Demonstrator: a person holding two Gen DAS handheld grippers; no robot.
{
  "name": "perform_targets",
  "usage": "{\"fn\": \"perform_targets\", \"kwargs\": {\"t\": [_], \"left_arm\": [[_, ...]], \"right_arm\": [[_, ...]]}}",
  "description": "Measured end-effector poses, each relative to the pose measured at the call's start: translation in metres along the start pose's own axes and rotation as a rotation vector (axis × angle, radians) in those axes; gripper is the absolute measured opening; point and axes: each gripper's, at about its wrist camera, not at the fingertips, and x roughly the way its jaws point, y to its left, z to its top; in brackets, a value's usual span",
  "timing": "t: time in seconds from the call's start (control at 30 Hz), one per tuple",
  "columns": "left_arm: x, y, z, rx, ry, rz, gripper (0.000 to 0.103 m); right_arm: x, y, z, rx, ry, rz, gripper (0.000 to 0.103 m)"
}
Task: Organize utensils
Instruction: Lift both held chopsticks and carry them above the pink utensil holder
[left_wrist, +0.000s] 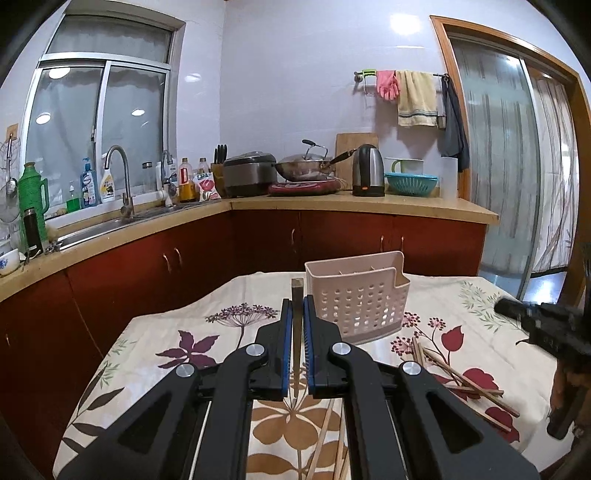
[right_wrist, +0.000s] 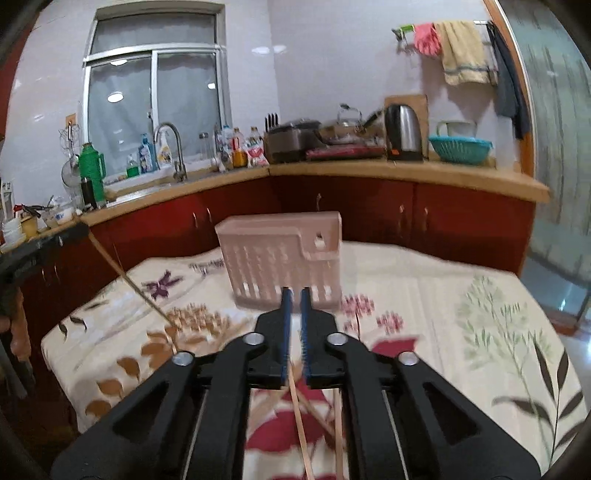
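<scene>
We hold one chopstick (left_wrist: 296, 295) clamped in the left gripper (left_wrist: 296, 314), just beside the pink holder (left_wrist: 356, 295); next it needs tipping in; the right gripper (right_wrist: 296, 295), barely parted and gripping nothing, hangs over loose chopsticks (right_wrist: 301, 424).

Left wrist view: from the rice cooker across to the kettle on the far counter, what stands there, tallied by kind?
Rice cooker: 1
Wok: 1
Red hob: 1
Cutting board: 1
Kettle: 1
Total: 5
</scene>
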Motion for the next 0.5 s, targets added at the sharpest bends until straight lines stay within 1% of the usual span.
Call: {"fn": "perform_targets", "kwargs": {"t": [0.07,0.23,0.37,0.5], "left_arm": [[-0.003,-0.002,-0.004,0.000,0.001,0.002,0.007],[-0.011,-0.003,-0.010,0.000,0.009,0.012,0.007],[-0.016,-0.003,-0.014,-0.007,0.016,0.022,0.007],[-0.020,-0.003,-0.018,-0.011,0.021,0.031,0.007]], "right_arm": [[-0.003,-0.001,-0.016,-0.003,0.024,-0.004,0.018],[-0.014,-0.002,-0.062,-0.032,0.092,-0.004,0.019],[-0.019,-0.002,-0.087,-0.047,0.146,0.022,0.019],[-0.022,-0.001,-0.108,-0.064,0.184,0.030,0.019]]}}
